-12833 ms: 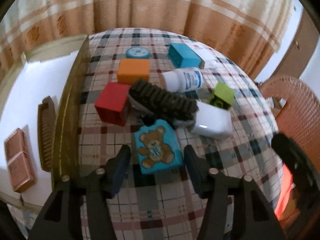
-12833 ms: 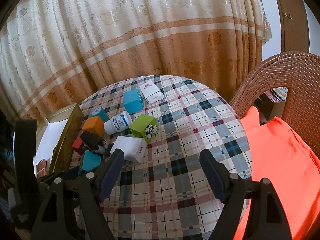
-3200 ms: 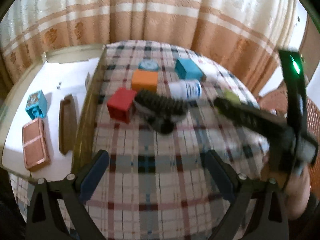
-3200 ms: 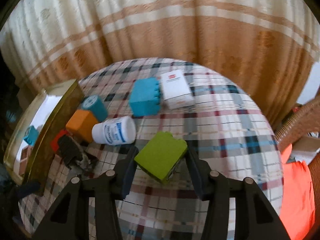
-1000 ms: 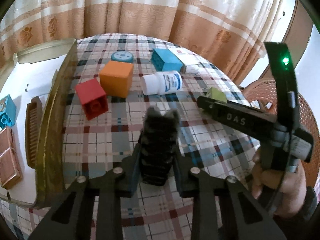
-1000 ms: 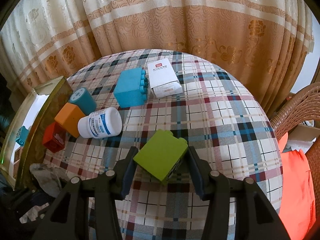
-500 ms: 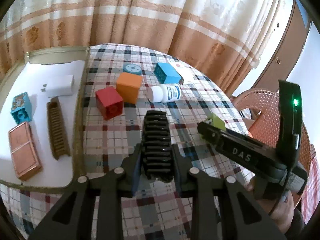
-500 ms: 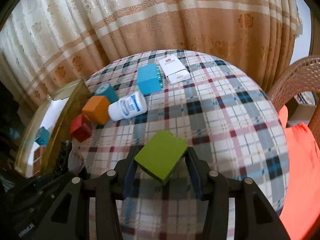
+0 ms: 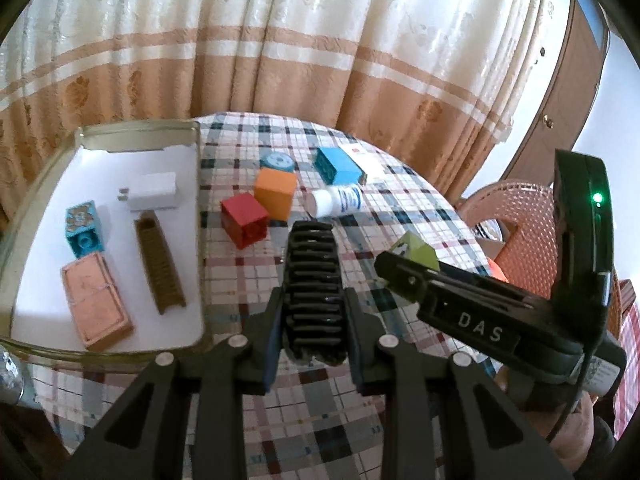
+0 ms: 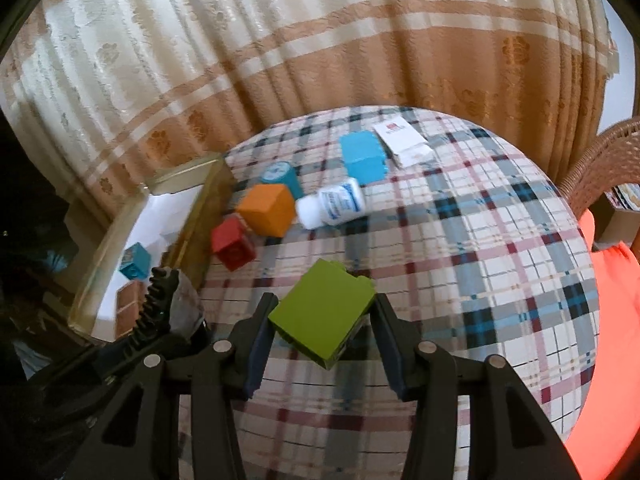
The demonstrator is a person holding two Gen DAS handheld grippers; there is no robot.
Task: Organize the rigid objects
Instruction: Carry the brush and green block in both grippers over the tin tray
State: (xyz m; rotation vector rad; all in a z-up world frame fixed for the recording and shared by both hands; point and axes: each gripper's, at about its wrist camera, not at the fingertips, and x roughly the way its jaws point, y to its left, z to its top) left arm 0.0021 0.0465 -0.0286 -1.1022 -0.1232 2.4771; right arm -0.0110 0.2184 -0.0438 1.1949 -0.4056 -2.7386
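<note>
Plaid round table (image 10: 500, 240) before striped curtains; tray (image 9: 192, 240) at left. Left gripper (image 9: 312, 320) pinches the black brush (image 9: 312, 280) aloft near the tray's right wall, while right gripper (image 10: 320, 328) clamps the green block (image 10: 322, 312) above the table's near middle.

hidden: green block (image 9: 416, 254) mostly behind right claw (image 9: 404, 276) | white bottle (image 10: 332, 205) label print unreadable

A home room: patterned curtains (image 9: 280, 60), plaid-clothed table (image 10: 500, 240), wicker chair (image 9: 520, 216)
</note>
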